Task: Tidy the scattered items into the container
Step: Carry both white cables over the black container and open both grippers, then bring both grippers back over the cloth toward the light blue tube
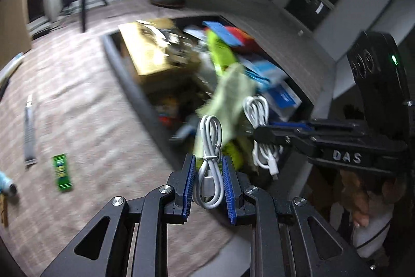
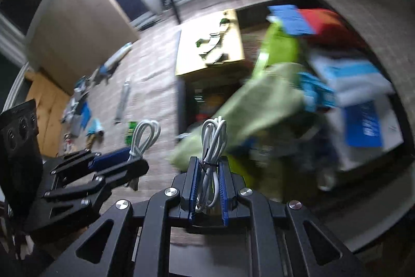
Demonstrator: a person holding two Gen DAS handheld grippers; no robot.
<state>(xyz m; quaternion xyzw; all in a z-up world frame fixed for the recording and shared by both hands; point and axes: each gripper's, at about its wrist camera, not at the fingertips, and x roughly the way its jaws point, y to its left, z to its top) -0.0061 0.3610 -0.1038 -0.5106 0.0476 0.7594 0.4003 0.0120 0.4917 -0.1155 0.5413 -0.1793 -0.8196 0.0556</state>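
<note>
While both grippers carry cables toward the container (image 1: 122,69), the risk, as I judge it, is a snag. The left gripper (image 1: 207,182) is clamped narrowly on a coiled white cable (image 1: 210,160) at the lower centre of its view; the right gripper (image 2: 207,183) pinches a second, tie-bound white cable (image 2: 214,144) at the lower centre of its own. Each loop stands free above the pads and could catch the pale green cloth (image 2: 262,100) draped over the heaped bin, or slip out during a fast swing and land on the carpet (image 1: 77,108). A release short of the dark rim would miss.

Counted: two cables, two grippers, one container, one cardboard box (image 2: 210,43) inside it. Outside, at lower left, one green packet (image 1: 61,172) and one grey strip (image 1: 29,136) lie clear; further clutter is too blurred to count.
</note>
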